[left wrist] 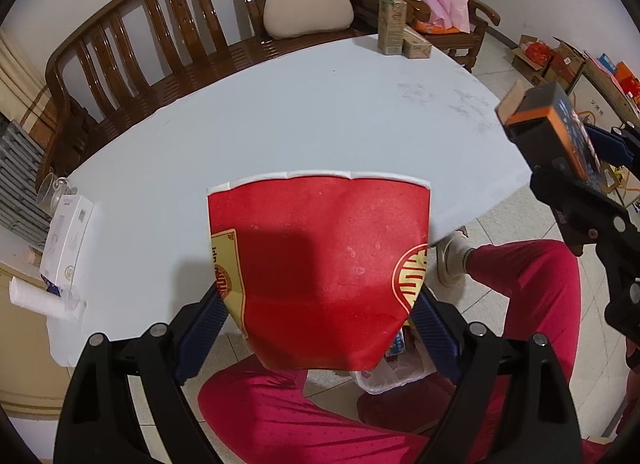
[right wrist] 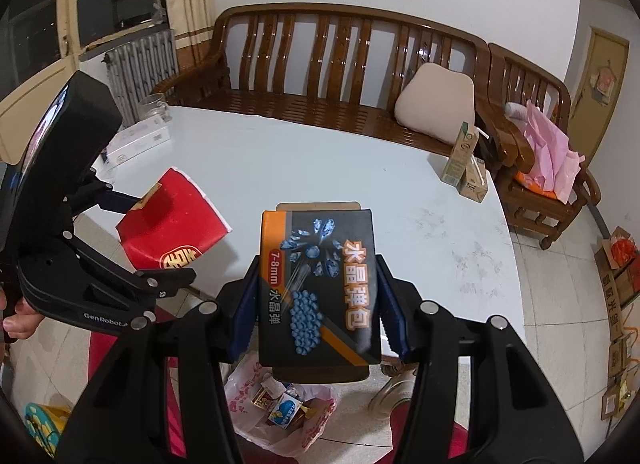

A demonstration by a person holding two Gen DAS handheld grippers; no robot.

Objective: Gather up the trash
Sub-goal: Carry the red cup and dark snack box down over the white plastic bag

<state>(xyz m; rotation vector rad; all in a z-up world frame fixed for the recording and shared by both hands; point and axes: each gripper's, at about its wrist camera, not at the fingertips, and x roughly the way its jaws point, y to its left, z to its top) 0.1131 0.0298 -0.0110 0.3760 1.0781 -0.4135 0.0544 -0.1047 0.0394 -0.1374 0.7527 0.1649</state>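
My left gripper is shut on a flattened red paper cup with a white rim, held above the near edge of the table; the cup also shows in the right wrist view. My right gripper is shut on a black and orange box printed with blue beads; the box also shows in the left wrist view. Below both, a plastic trash bag with wrappers in it lies open on the floor; it also shows in the left wrist view.
Two small drink cartons stand at the table's far right. A white box and a glass sit at its far left. A wooden bench with a beige cushion runs behind. Cardboard boxes crowd the floor at right.
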